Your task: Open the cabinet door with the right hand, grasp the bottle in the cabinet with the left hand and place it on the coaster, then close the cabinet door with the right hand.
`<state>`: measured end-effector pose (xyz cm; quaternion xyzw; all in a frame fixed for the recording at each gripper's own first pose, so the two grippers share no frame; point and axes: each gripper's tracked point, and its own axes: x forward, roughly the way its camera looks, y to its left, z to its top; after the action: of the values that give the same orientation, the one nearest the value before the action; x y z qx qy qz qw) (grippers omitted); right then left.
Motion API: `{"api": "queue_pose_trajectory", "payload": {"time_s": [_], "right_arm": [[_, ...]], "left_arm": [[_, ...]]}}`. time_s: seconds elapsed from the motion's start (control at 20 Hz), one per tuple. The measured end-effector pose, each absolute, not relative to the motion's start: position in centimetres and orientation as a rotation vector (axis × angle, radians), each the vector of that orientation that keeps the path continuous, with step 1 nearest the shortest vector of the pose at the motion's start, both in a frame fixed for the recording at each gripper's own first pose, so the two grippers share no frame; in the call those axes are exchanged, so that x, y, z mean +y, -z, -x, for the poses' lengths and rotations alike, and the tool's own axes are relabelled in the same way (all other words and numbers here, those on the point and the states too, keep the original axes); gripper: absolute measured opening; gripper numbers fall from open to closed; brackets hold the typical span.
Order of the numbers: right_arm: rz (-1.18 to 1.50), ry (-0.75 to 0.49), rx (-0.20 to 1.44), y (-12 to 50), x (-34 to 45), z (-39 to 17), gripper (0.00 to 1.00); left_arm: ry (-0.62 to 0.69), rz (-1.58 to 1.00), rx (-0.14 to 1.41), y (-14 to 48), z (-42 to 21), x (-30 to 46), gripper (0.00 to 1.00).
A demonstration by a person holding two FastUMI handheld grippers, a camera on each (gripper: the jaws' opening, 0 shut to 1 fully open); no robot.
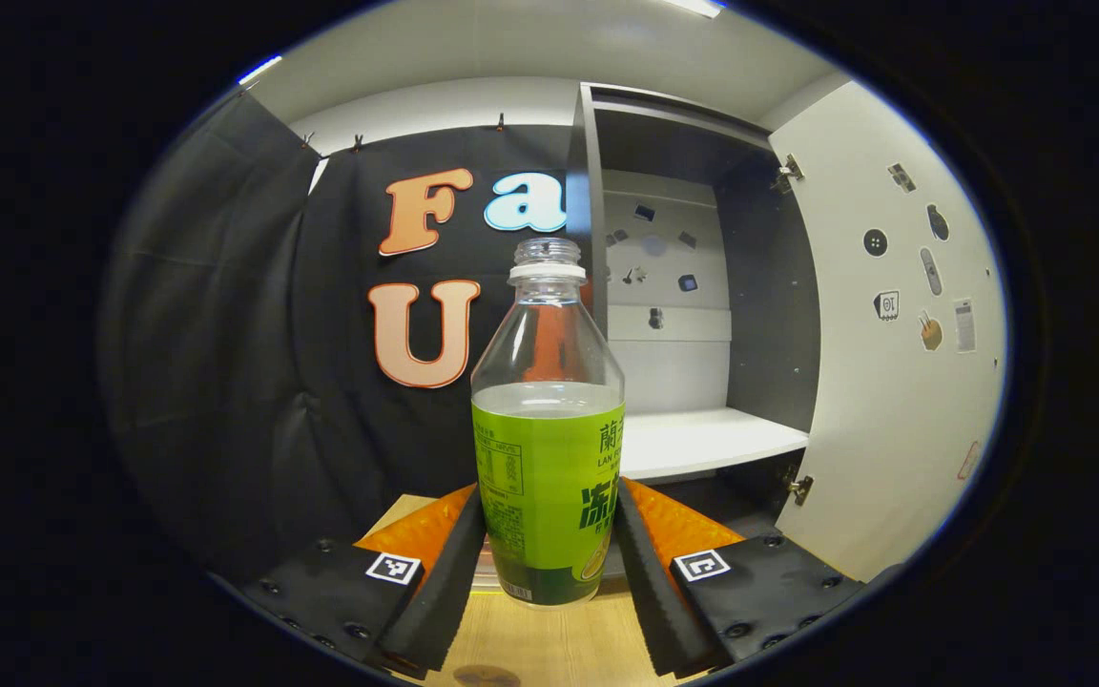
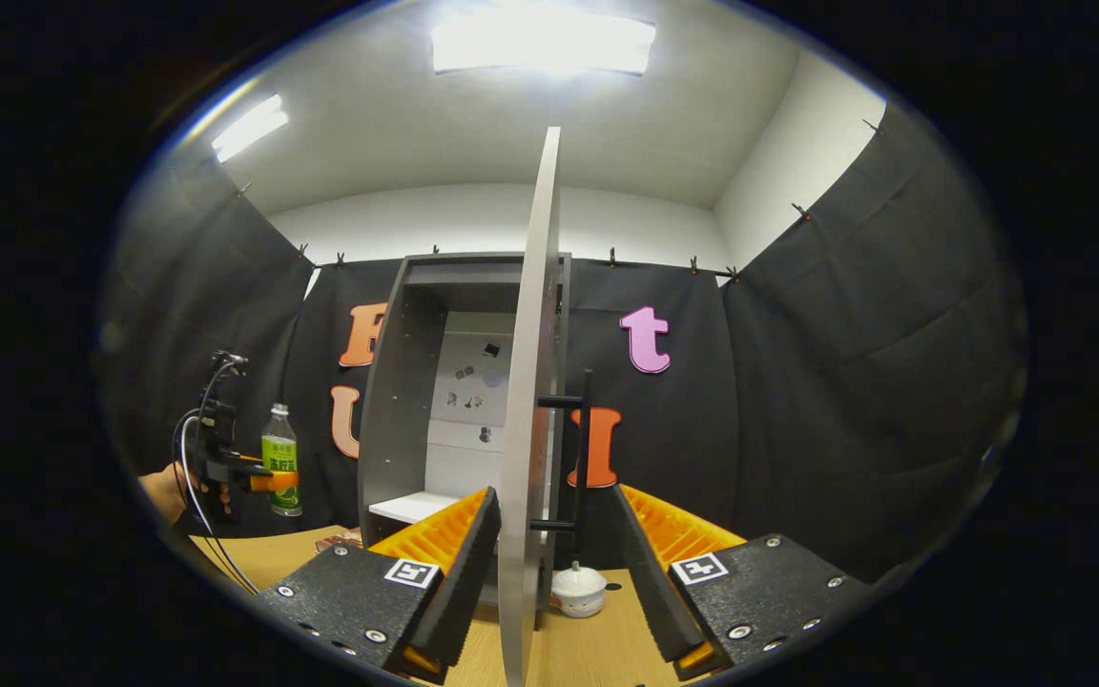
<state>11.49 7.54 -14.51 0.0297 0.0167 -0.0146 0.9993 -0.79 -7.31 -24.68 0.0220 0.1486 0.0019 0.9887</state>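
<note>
A clear bottle with a green label and a white neck ring stands upright between my left gripper's fingers, which press on both sides of the label. It is out of the cabinet, to the left of it, over the wooden table. In the right gripper view the same bottle shows far left in the left gripper, held by a hand. My right gripper is open, with the edge of the open cabinet door and its black bar handle between its fingers.
The cabinet's white shelf is bare. The open door swings out to the right in the left gripper view. A small white lidded pot sits on the table by the door. A dark round patch lies on the wood near me.
</note>
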Motion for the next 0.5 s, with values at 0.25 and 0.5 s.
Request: {"api": "queue_pose_trajectory", "payload": {"time_s": [0.25, 0.5], "right_arm": [[-0.082, 0.037, 0.044, 15.0, 7.5, -11.6, 0.80], [-0.085, 0.034, 0.046, 15.0, 7.5, -11.6, 0.76]], "left_arm": [[-0.036, -0.055, 0.323, 27.6, 2.9, -4.8, 0.80], [-0.070, -0.024, 0.349, 30.8, 4.6, -2.4, 0.81]]}}
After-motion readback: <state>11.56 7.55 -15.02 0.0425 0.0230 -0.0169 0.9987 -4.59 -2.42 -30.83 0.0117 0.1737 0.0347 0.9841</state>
